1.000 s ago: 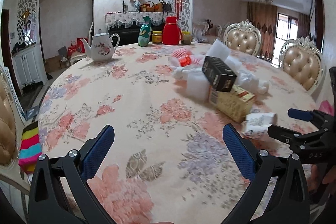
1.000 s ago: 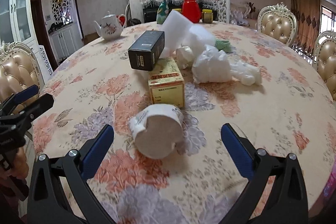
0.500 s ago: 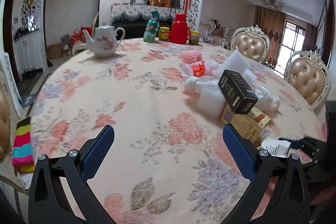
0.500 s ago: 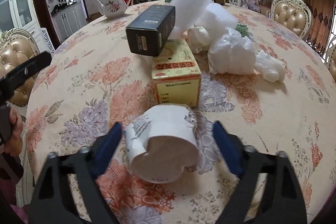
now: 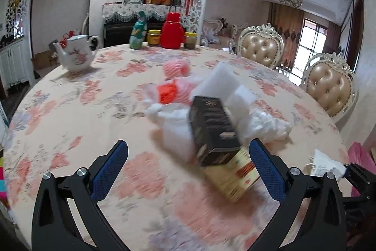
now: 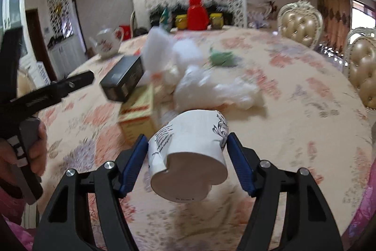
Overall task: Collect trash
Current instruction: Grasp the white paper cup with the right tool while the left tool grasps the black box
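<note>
Trash lies heaped near the middle of the round table in its pink-and-lilac floral cloth (image 5: 70, 114), and one piece of it is between your right fingers. Your right gripper (image 6: 188, 154) has just been closing, and its two blue pads now pinch the crumpled white paper cup with black print (image 6: 188, 157) on both sides, the cup's base turned toward the camera; whether it has left the cloth you cannot tell from these views. Your left gripper (image 5: 188, 164) stands spread wide with nothing between its pads, low over the cloth just short of the pile. Count what remains: one black rectangular carton (image 5: 212, 128) lying tilted on top of one yellow cardboard box with red lettering (image 5: 237, 175), two white foam slabs (image 5: 223, 79) behind them, one pink foam fruit net (image 5: 176, 67), one orange wrapper inside clear plastic (image 5: 168, 92), one green crumpled scrap (image 6: 221, 58), and several bunched white plastic bags (image 6: 211, 91), too blurred to count. At the far edge stand one white floral teapot (image 5: 75, 55), one red thermos jug (image 5: 172, 32), one green patterned bottle (image 5: 138, 34) and two yellow-lidded jars (image 5: 154, 38). Two cream tufted chairs (image 5: 260, 49) sit at the right side.
</note>
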`<state>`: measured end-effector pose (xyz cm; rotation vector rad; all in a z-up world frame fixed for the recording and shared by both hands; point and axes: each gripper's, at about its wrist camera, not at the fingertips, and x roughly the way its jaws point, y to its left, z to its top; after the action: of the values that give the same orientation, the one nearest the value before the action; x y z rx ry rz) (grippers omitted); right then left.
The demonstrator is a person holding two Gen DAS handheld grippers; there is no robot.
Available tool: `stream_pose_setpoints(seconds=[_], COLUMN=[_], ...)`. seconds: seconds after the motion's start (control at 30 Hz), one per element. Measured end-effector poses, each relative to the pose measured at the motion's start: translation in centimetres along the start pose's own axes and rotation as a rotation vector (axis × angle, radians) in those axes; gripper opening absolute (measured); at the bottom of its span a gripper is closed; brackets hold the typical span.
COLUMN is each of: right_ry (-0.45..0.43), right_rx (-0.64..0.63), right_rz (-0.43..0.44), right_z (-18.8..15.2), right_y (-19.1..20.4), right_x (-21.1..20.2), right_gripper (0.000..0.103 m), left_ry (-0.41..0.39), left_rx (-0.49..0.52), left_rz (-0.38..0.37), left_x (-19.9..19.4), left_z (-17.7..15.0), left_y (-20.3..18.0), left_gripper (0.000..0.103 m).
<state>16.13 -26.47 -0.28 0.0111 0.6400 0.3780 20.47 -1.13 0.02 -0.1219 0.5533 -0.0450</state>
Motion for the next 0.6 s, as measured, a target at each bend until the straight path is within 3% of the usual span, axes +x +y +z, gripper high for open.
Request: stream_pose_setpoints(seconds=[0.2, 0.37, 0.57, 0.6], right_ry=[-0.041, -0.051, -0.064, -0.066], right_rx=[0.047, 0.068, 0.089, 0.09], right_rz=[-0.01, -0.012, -0.012, -0.011], right_z=[0.2, 0.0, -0.3, -0.4], right_y=[-2.4, -3.7, -4.0, -3.9], right_x=[-0.8, -1.0, -1.0, -1.0], right_gripper=[0.068, 0.068, 0.068, 0.068], left_ry=[-0.009, 0.024, 0.068, 0.065], left_rx=[0.081, 0.075, 0.053, 0.046], left_rz=[0.055, 0.097, 0.079, 0.065], left_x=[2.9, 5.0, 6.1, 6.1], left_z=[0.8, 0.5, 0.1, 0.0], left_y=[-3.1, -3.4, -2.2, -2.0], left_gripper=[0.097, 0.093, 0.058, 0.042])
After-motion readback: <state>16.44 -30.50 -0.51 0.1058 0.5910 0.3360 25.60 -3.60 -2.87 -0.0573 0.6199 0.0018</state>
